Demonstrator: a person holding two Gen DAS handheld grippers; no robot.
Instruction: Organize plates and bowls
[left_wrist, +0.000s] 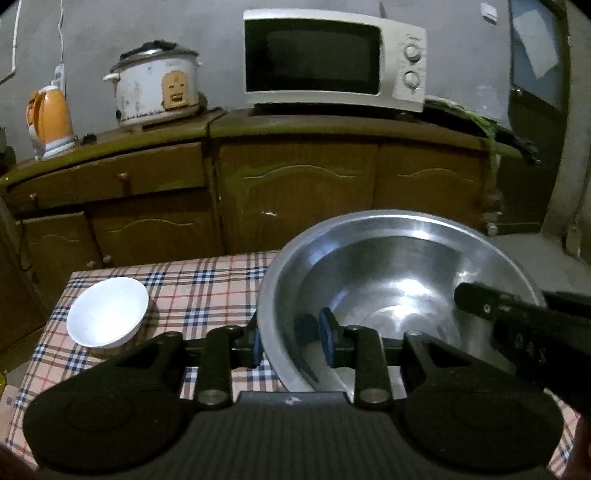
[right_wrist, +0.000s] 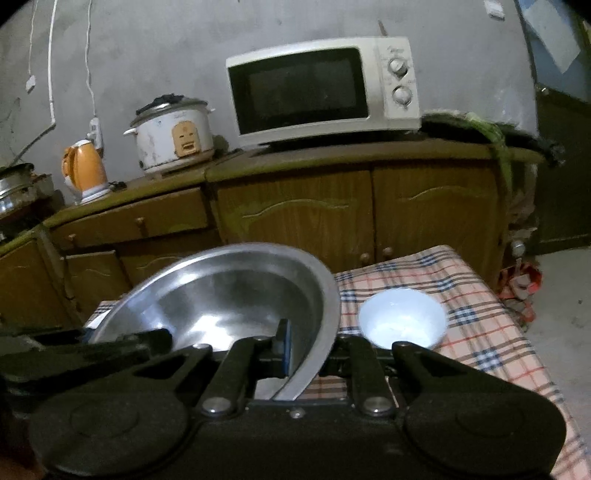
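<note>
I grip the steel basin (left_wrist: 399, 280) by opposite rims: my left claw (left_wrist: 291, 341) and right claw (right_wrist: 306, 350) both clamp it above the checked bench (left_wrist: 207, 288), white bowl (left_wrist: 107, 317) resting beside.

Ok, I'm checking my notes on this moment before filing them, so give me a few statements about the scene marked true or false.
1. Both tongs grip the rim of the metal bowl, left tongs on one side, right tongs on the other. True.
2. The metal bowl holds food. False: it looks empty and shiny inside.
3. A white bowl sits on the checked tablecloth. True.
4. The microwave door stands open. False: it is closed.
5. The white bowl is stacked inside the metal bowl. False: it stands apart on the cloth.
</note>
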